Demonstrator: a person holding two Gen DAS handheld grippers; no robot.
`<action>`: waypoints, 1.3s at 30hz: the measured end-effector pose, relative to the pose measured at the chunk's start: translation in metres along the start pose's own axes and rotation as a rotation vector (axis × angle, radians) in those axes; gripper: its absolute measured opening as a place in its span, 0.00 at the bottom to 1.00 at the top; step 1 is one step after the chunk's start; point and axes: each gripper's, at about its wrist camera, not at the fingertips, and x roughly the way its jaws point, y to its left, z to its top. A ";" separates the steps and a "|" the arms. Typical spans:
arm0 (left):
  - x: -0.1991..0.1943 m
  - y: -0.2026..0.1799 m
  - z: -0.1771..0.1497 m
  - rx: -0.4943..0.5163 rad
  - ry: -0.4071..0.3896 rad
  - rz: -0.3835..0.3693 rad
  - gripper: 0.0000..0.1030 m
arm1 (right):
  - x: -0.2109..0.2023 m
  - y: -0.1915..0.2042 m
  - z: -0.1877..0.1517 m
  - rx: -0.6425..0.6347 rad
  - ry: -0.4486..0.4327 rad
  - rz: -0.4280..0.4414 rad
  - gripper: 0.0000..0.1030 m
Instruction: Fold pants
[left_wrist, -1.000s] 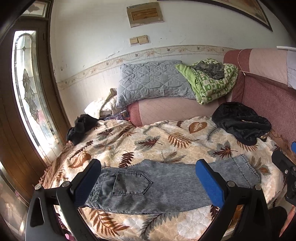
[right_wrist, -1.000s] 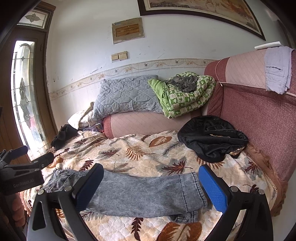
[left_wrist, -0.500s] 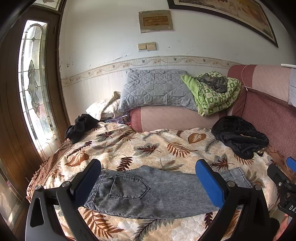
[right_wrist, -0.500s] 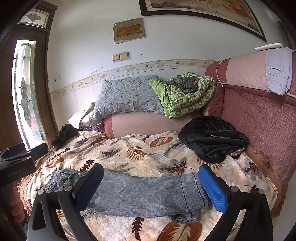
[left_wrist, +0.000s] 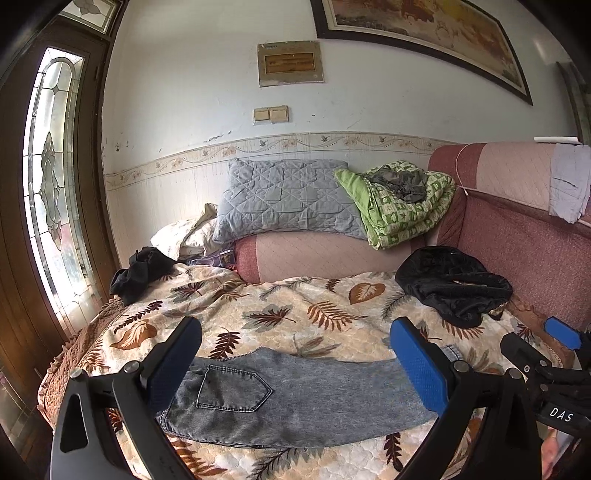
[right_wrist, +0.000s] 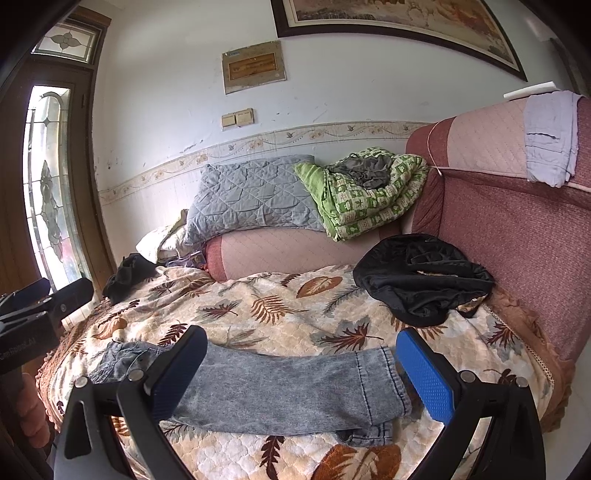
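Grey acid-wash jeans (left_wrist: 295, 398) lie flat on the leaf-print bedspread (left_wrist: 280, 317), folded lengthwise, waist and back pocket to the left, leg hems to the right (right_wrist: 384, 387). My left gripper (left_wrist: 295, 365) is open and empty, held above the waist half. My right gripper (right_wrist: 301, 373) is open and empty, above the leg half. The right gripper also shows at the right edge of the left wrist view (left_wrist: 554, 354), and the left gripper shows at the left edge of the right wrist view (right_wrist: 48, 299).
A black garment (left_wrist: 450, 284) lies at the back right of the bed, another dark one (left_wrist: 140, 269) at the back left. A grey pillow (left_wrist: 288, 203) and green quilt (left_wrist: 399, 206) sit on a pink bolster. A red sofa back (right_wrist: 517, 229) stands to the right, a door (left_wrist: 48, 184) to the left.
Both grippers have pulled back and tilted up a little, so the jeans sit lower in both views. The jeans have not moved. Both grippers stay open.
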 end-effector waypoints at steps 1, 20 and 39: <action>-0.001 -0.001 0.000 0.001 -0.011 0.006 0.99 | 0.000 -0.001 0.000 -0.001 0.003 0.002 1.00; 0.011 -0.001 -0.016 0.016 0.000 -0.047 0.99 | 0.004 0.007 -0.003 -0.013 0.022 0.008 1.00; 0.024 0.006 -0.036 0.064 0.064 -0.007 0.99 | 0.006 0.000 -0.009 -0.088 0.020 -0.083 1.00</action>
